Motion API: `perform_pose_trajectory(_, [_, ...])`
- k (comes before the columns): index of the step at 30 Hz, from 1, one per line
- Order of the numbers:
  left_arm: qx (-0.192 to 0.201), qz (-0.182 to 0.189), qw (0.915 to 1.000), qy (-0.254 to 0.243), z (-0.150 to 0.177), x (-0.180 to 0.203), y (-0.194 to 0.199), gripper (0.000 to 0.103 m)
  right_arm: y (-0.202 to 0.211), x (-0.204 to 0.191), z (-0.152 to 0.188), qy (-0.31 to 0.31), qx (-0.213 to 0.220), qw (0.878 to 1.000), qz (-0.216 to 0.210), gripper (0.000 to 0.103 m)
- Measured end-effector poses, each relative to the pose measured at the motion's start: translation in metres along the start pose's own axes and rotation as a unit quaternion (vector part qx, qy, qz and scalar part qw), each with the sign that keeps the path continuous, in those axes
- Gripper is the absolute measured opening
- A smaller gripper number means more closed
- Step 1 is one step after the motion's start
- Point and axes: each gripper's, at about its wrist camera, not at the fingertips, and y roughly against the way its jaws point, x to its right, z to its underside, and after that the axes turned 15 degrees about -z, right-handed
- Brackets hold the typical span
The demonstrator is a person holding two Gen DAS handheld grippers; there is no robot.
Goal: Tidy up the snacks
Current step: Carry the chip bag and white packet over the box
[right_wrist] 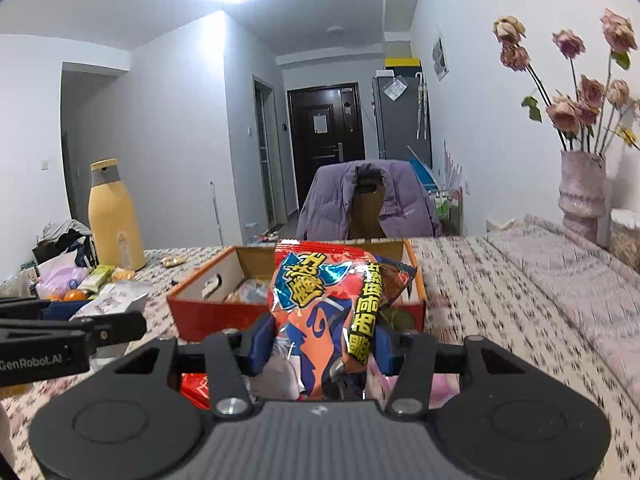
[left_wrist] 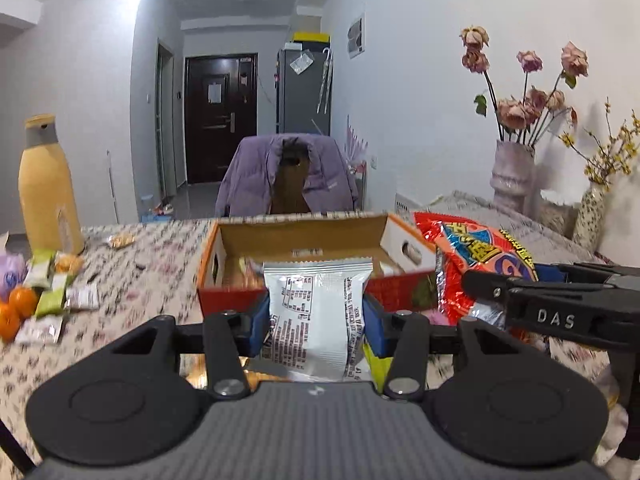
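My left gripper [left_wrist: 316,320] is shut on a silver snack packet [left_wrist: 316,312] and holds it just in front of the red cardboard box [left_wrist: 236,300]. My right gripper [right_wrist: 324,340] is shut on a red and orange snack bag [right_wrist: 320,304], held in front of the same open box [right_wrist: 208,312], which has snacks inside. In the left wrist view the right gripper [left_wrist: 560,308] and its bag [left_wrist: 480,256] show at the right. In the right wrist view the left gripper shows at the left edge.
Loose snack packets [left_wrist: 52,296] and oranges [left_wrist: 16,308] lie on the patterned tablecloth at the left, beside a tall yellow bottle [left_wrist: 48,188]. Vases of dried flowers [left_wrist: 512,176] stand at the right. A chair with a purple jacket [left_wrist: 288,176] is behind the table.
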Motion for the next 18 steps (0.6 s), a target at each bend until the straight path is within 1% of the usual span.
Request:
perform_pose_trajectory(7, [0.016, -0.010, 0.9997, 0.015, -0.041, -0.001, -0.044, 0.048, -0.039, 0.010, -0.034, 0.006, 0.007, 1.000, 0.007, 0.050])
perform_pose_trajectory(13, [0.009, -0.018, 0.9993, 0.030, -0.068, -0.002, -0.089, 0.048, -0.080, 0.025, -0.059, 0.001, -0.004, 1.000, 0.008, 0.050])
perform_pose_trajectory(18, [0.000, -0.028, 0.9990, 0.034, -0.084, 0.000, -0.126, 0.048, -0.118, 0.034, -0.079, 0.001, -0.018, 1.000, 0.012, 0.050])
